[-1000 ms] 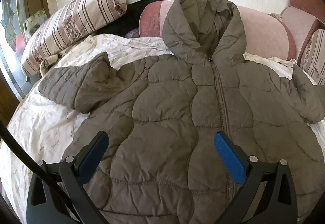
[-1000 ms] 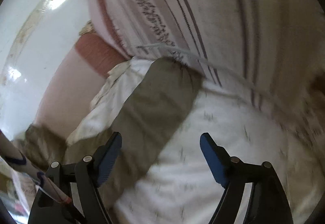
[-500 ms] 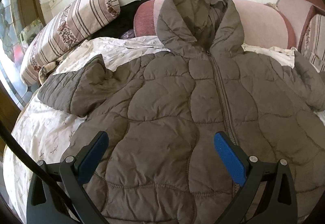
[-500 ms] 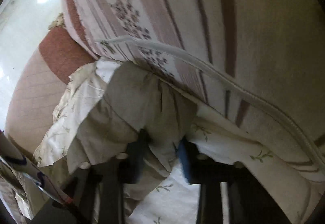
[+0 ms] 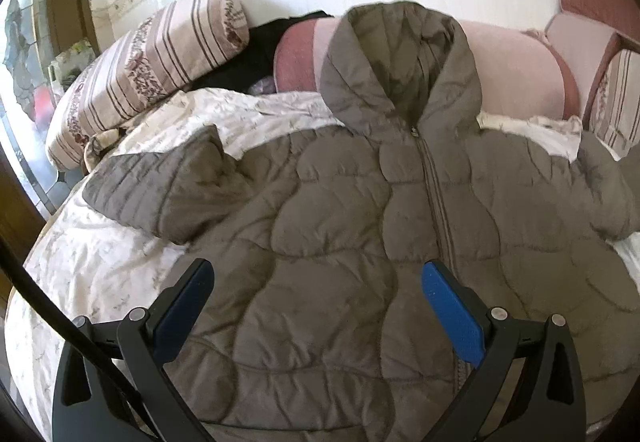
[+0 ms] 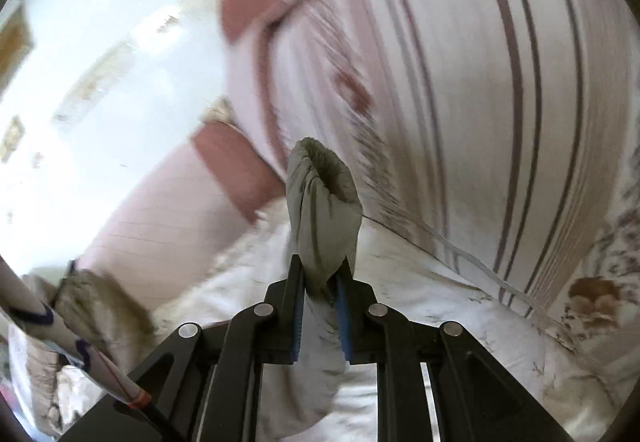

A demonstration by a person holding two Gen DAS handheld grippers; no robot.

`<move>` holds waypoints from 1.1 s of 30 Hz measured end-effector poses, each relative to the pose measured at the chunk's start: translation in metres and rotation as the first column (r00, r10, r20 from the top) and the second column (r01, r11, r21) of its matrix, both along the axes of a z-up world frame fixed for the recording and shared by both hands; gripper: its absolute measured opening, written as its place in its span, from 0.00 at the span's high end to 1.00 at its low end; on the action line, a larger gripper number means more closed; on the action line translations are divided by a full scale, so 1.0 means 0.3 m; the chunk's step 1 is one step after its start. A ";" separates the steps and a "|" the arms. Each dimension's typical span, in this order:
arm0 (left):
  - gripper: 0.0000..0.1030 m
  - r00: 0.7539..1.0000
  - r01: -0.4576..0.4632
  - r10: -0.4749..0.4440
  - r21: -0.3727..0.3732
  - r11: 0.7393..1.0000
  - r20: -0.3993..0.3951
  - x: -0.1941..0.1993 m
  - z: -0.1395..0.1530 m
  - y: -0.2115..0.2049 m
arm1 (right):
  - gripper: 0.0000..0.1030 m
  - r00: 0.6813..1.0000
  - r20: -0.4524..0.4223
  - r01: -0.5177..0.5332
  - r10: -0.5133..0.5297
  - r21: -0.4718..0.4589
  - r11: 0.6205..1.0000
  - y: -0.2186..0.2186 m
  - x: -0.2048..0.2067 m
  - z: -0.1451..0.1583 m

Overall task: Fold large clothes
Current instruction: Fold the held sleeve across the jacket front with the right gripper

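A grey-brown quilted hooded jacket lies face up on the bed, zipped, hood propped against a pink cushion. Its left sleeve is bent on the sheet. My left gripper is open and empty, hovering above the jacket's lower front. In the right wrist view my right gripper is shut on the cuff of the jacket's right sleeve, which stands up out of the jaws, lifted off the sheet.
The bed has a white floral sheet. A striped pillow lies at the back left, pink cushions along the wall, and a striped pillow close behind the right gripper. A dark garment lies behind.
My right gripper closed on the sleeve cuff and raised it off the sheet. My left gripper drew back a little from the jacket and stayed open.
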State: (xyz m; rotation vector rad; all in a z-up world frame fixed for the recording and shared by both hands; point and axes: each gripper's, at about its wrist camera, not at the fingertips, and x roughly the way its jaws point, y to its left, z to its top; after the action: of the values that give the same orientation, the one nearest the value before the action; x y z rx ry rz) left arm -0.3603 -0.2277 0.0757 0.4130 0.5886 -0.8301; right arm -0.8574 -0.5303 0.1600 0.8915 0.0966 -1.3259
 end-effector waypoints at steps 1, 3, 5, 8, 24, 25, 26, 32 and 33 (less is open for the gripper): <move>0.00 1.000 -0.008 0.008 -0.010 1.000 0.003 0.007 0.008 0.007 | 0.85 1.000 0.011 -0.015 0.015 -0.017 1.000 0.026 0.017 0.043; 0.00 1.000 -0.026 0.026 -0.024 0.999 0.002 0.028 0.021 0.023 | 0.85 0.997 0.037 -0.070 0.072 -0.061 0.996 0.099 0.082 0.147; 0.00 0.999 -0.049 0.049 -0.031 0.998 -0.021 0.060 0.027 0.037 | 0.85 0.992 0.038 -0.120 0.124 -0.097 0.988 0.164 0.144 0.215; 0.00 0.993 -0.094 0.090 -0.047 0.994 -0.071 0.116 0.039 0.067 | 0.85 0.973 0.046 -0.218 0.225 -0.133 0.967 0.265 0.298 0.294; 0.00 0.946 -0.302 0.281 -0.124 0.945 -0.159 0.330 0.096 0.253 | 0.85 0.764 0.050 -0.637 0.644 -0.109 0.764 0.640 1.053 0.101; 0.00 0.945 -0.304 0.284 -0.123 0.945 -0.160 0.334 0.094 0.256 | 0.85 0.756 0.069 -0.645 0.651 -0.096 0.758 0.635 1.073 0.061; 0.00 0.945 -0.305 0.285 -0.122 0.945 -0.159 0.340 0.095 0.256 | 0.85 0.747 0.089 -0.654 0.659 -0.084 0.752 0.643 1.095 0.024; 0.00 0.944 -0.316 0.300 -0.105 0.943 -0.139 0.341 0.079 0.237 | 0.85 0.661 0.136 -0.747 0.738 0.019 0.665 0.654 1.280 -0.236; 0.00 0.945 -0.314 0.301 -0.100 0.944 -0.131 0.339 0.074 0.231 | 0.83 0.643 0.143 -0.762 0.752 0.024 0.647 0.658 1.298 -0.270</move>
State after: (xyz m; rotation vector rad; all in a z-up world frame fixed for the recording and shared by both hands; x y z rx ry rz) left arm -0.2586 -0.1584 0.0979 0.1577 0.6860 -0.5860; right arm -0.4679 -0.3328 0.0790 0.8550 0.3952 -0.4632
